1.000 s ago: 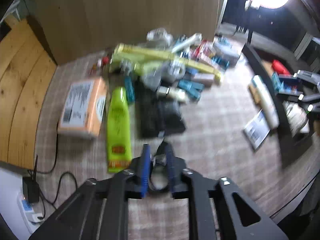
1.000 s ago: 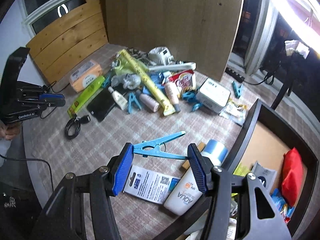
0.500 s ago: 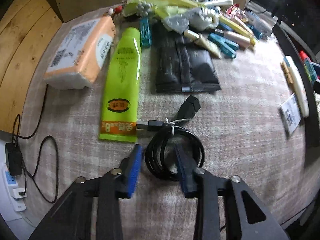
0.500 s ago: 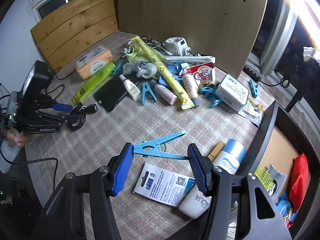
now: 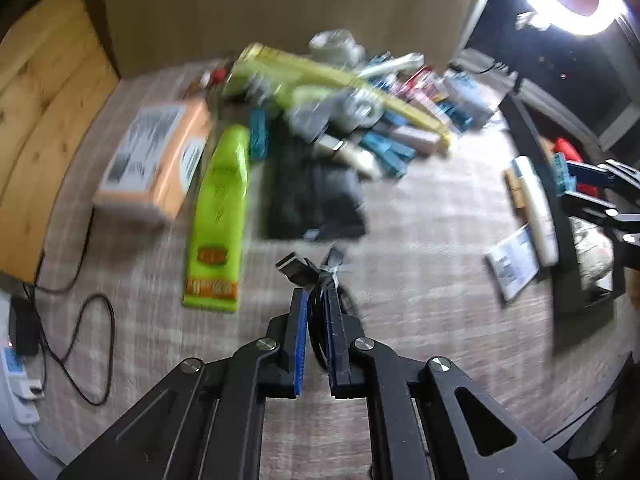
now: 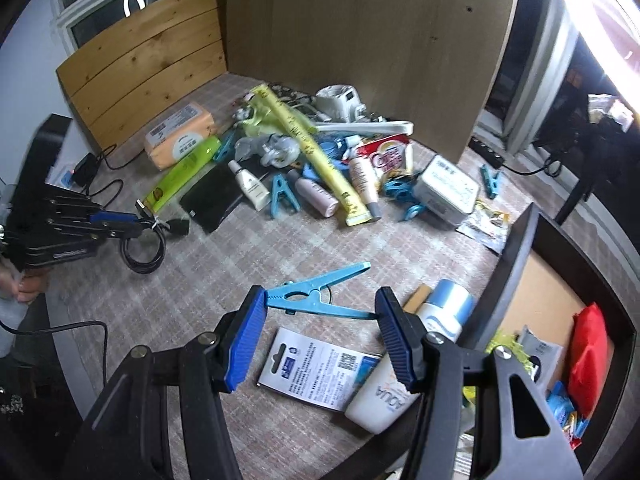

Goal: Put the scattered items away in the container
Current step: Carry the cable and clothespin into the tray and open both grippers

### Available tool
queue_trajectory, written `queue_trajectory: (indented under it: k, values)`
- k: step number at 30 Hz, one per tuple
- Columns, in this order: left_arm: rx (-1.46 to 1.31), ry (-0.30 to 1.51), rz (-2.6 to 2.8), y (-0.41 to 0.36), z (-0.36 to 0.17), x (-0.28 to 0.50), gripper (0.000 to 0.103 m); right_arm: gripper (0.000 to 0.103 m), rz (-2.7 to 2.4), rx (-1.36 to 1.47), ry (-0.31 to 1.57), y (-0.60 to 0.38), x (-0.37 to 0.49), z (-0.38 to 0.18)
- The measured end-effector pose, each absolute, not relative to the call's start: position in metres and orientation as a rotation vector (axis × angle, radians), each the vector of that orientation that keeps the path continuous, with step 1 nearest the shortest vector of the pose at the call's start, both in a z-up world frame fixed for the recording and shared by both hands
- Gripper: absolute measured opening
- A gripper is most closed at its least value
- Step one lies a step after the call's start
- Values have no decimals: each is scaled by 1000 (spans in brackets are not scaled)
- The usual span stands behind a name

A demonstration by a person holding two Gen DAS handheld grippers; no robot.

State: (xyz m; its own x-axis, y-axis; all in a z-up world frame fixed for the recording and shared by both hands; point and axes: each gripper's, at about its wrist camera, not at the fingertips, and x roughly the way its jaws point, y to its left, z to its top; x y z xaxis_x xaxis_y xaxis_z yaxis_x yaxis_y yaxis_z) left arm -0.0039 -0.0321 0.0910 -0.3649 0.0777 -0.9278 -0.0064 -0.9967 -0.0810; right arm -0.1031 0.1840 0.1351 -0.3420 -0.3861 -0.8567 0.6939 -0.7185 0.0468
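Observation:
My left gripper (image 5: 317, 300) is shut on a coiled black USB cable (image 5: 308, 272) and holds it above the table; in the right wrist view the cable (image 6: 146, 252) hangs from that gripper (image 6: 136, 222) at the left. My right gripper (image 6: 320, 312) is open, holding a light blue clothes peg (image 6: 316, 294) spanned between its pads. The dark container (image 6: 516, 248) stands at the right with a red pouch (image 6: 588, 356) inside. A pile of scattered items lies at the back: a yellow ruler (image 6: 312, 152), a green tube (image 5: 218, 216) and a black pouch (image 5: 316, 200).
An orange tissue pack (image 5: 154, 160) lies at the left. A white AQUA tube (image 6: 400, 372) and a printed card (image 6: 316, 368) lie by the container's wall. A power strip and black cord (image 5: 72, 344) lie at the table's left edge. A wooden board (image 6: 360, 20) stands behind.
My left gripper has shut on the black cable and lifted it off the table. The right gripper has stayed over the peg, card and tube.

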Motion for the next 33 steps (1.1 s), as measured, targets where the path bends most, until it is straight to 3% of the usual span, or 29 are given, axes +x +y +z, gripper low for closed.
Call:
queue_trajectory:
  k: [12,30,32,33]
  values:
    - [-1561,-22,2512,24,139,-45,7,55,-2231,1216,403,250,-108,160]
    - [-1252,65,2249,228,191,-99,8,55,-2527,1392,335,418,-128,178]
    - [-1229,78,2236,246,195,-100,15,55,-2518,1394,317,427,-126,178]
    - [-1223,86,2235,253,196,-100,40,58,-2511,1401,313,430,-125,177]
